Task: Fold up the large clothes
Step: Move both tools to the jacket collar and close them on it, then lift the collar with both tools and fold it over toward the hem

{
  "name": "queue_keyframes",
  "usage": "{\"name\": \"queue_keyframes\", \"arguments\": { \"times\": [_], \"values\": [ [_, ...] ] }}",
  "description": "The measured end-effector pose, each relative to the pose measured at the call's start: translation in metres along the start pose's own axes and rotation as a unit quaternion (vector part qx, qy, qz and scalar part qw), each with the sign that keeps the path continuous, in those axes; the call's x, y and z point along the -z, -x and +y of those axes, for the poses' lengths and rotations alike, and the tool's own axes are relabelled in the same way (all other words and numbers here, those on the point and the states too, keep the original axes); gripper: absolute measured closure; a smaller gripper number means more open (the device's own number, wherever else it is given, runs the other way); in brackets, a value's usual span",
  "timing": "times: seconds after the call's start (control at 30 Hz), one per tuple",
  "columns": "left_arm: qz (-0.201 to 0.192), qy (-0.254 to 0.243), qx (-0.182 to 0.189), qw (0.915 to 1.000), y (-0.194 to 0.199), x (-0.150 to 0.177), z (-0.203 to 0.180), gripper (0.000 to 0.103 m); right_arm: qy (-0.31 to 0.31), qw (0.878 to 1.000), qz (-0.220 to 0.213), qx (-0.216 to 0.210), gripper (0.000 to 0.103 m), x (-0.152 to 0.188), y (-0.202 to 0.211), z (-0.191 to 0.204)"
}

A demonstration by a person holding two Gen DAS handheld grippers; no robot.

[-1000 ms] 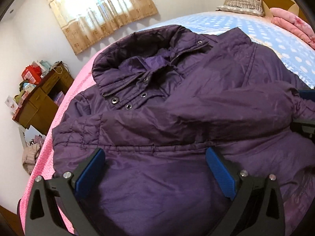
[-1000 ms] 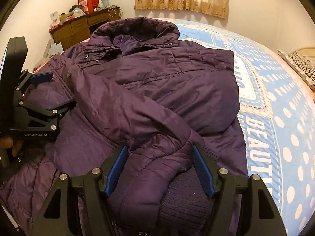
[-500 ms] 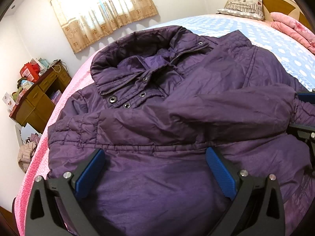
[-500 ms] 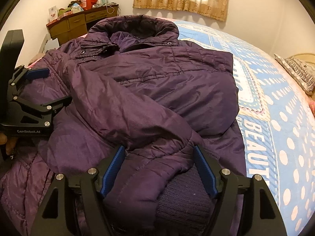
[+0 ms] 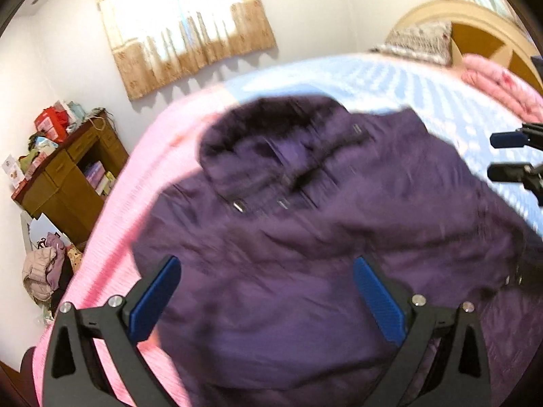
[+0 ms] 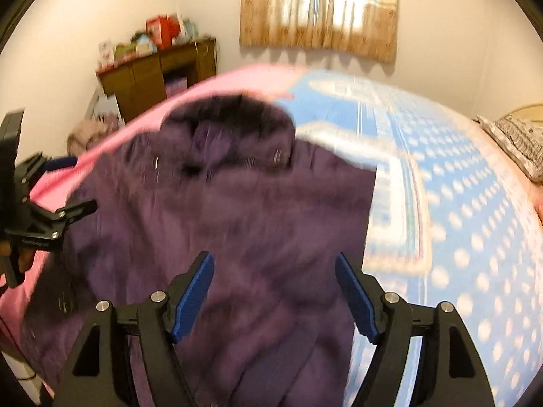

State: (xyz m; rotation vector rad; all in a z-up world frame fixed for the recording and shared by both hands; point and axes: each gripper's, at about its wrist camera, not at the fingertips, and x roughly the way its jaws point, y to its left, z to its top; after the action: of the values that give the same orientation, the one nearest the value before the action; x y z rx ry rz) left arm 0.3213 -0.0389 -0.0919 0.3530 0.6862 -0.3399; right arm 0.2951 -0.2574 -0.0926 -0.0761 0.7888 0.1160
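A large dark purple padded jacket [image 5: 305,237] lies on the bed with its collar away from me and one sleeve folded across its front. It also shows in the right wrist view [image 6: 237,220]. Both views are blurred by motion. My left gripper [image 5: 268,302] is open and empty, raised above the jacket's lower left part. My right gripper [image 6: 276,298] is open and empty above the jacket's lower right part. Each gripper shows at the edge of the other's view, the right one [image 5: 509,156] and the left one [image 6: 64,186].
The bed has a pink cover [image 5: 129,210] on the left and a blue dotted cover [image 6: 458,220] on the right. A cluttered wooden desk [image 5: 68,176] stands by the wall at left. Pillows [image 5: 420,40] and a pink blanket [image 5: 502,84] lie by the headboard.
Both grippers have lifted up and back from the jacket, so more of the bed and room shows. The right jaws no longer straddle the sleeve cuff. The jacket stays on the bed.
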Motion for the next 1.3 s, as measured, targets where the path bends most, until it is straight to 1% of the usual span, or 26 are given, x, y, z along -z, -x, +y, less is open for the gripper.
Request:
{"name": "queue_keyframes", "arguments": {
  "times": [0.07,0.1,0.17,0.2,0.37,0.47,0.53,0.6,0.63,0.67,0.73,0.77,0.83,0.87,0.9,0.93,0.97,1.0,1.03,1.07,1.1,1.13,1.17,1.2,1.3],
  "values": [
    [0.002,0.024,0.004,0.9997,-0.008,-0.014,0.02,0.0,-0.001,1.0,-0.003,-0.009,0.029,-0.026,-0.017,-0.008],
    [0.008,0.036,-0.002,0.9993,-0.02,-0.024,0.032,0.0,-0.002,1.0,-0.005,-0.012,0.029,-0.037,-0.026,-0.011],
    [0.013,0.048,-0.023,0.9985,-0.04,-0.032,0.047,0.0,-0.01,1.0,-0.004,-0.024,0.029,-0.063,-0.05,-0.018],
    [0.026,0.063,-0.032,0.9972,-0.058,-0.039,0.059,0.0,-0.012,1.0,-0.002,-0.027,0.029,-0.071,-0.059,-0.02],
    [0.054,0.102,-0.027,0.9929,-0.111,-0.06,0.085,0.0,-0.004,0.999,0.006,-0.036,0.029,-0.124,-0.117,-0.021],
    [0.062,0.105,-0.017,0.9924,-0.137,-0.078,0.091,0.0,0.01,0.999,0.015,-0.035,0.029,-0.147,-0.147,-0.017],
    [0.063,0.099,-0.02,0.9929,-0.152,-0.092,0.091,0.0,0.024,0.999,0.021,-0.034,0.029,-0.16,-0.167,-0.015],
    [0.069,0.094,-0.013,0.9931,-0.164,-0.1,0.091,0.0,0.031,0.998,0.038,-0.036,0.029,-0.171,-0.189,-0.016],
    [0.073,0.093,-0.008,0.993,-0.165,-0.1,0.09,0.0,0.035,0.998,0.043,-0.037,0.029,-0.174,-0.195,-0.017],
    [0.084,0.091,-0.003,0.9924,-0.176,-0.102,0.089,0.0,0.039,0.997,0.049,-0.036,0.029,-0.178,-0.205,-0.016],
    [0.09,0.089,-0.011,0.9919,-0.185,-0.102,0.091,0.0,0.044,0.996,0.062,-0.04,0.029,-0.185,-0.22,-0.013],
    [0.093,0.087,-0.01,0.9918,-0.189,-0.101,0.092,0.0,0.048,0.995,0.065,-0.05,0.029,-0.189,-0.225,-0.01],
    [0.094,0.085,-0.016,0.9918,-0.195,-0.101,0.092,0.0,0.064,0.994,0.074,-0.056,0.029,-0.193,-0.233,-0.005],
    [0.093,0.083,-0.017,0.992,-0.197,-0.101,0.092,0.001,0.079,0.992,0.083,-0.052,0.031,-0.193,-0.239,-0.001],
    [0.094,0.078,-0.019,0.9924,-0.199,-0.101,0.09,0.005,0.088,0.991,0.087,-0.042,0.039,-0.193,-0.244,0.001],
    [0.095,0.074,-0.022,0.9925,-0.201,-0.102,0.09,0.014,0.098,0.991,0.089,-0.031,0.067,-0.192,-0.246,0.003],
    [0.096,0.069,-0.022,0.9927,-0.203,-0.102,0.091,0.021,0.109,0.989,0.099,-0.024,0.078,-0.19,-0.25,0.006],
    [0.099,0.066,-0.018,0.9927,-0.204,-0.102,0.091,0.033,0.113,0.989,0.097,-0.018,0.079,-0.189,-0.25,0.008],
    [0.101,0.064,-0.01,0.9928,-0.204,-0.102,0.091,0.045,0.117,0.989,0.091,-0.012,0.084,-0.187,-0.248,0.009],
    [0.098,0.061,-0.007,0.9932,-0.202,-0.104,0.091,0.053,0.12,0.989,0.086,-0.01,0.086,-0.185,-0.244,0.01],
    [0.095,0.053,-0.002,0.9941,-0.198,-0.104,0.089,0.069,0.122,0.989,0.078,-0.007,0.086,-0.183,-0.238,0.01],
    [0.09,0.042,0.0,0.995,-0.193,-0.106,0.087,0.079,0.122,0.99,0.071,-0.003,0.088,-0.183,-0.235,0.009],
    [0.085,0.036,-0.003,0.9957,-0.192,-0.109,0.087,0.08,0.121,0.991,0.064,-0.001,0.088,-0.182,-0.229,0.008],
    [0.074,0.027,-0.008,0.9969,-0.185,-0.11,0.085,0.085,0.119,0.991,0.059,-0.002,0.089,-0.182,-0.224,0.007],
    [0.048,0.002,-0.014,0.9987,-0.165,-0.111,0.084,0.087,0.127,0.991,0.036,0.004,0.089,-0.18,-0.205,0.006]
  ]
}}
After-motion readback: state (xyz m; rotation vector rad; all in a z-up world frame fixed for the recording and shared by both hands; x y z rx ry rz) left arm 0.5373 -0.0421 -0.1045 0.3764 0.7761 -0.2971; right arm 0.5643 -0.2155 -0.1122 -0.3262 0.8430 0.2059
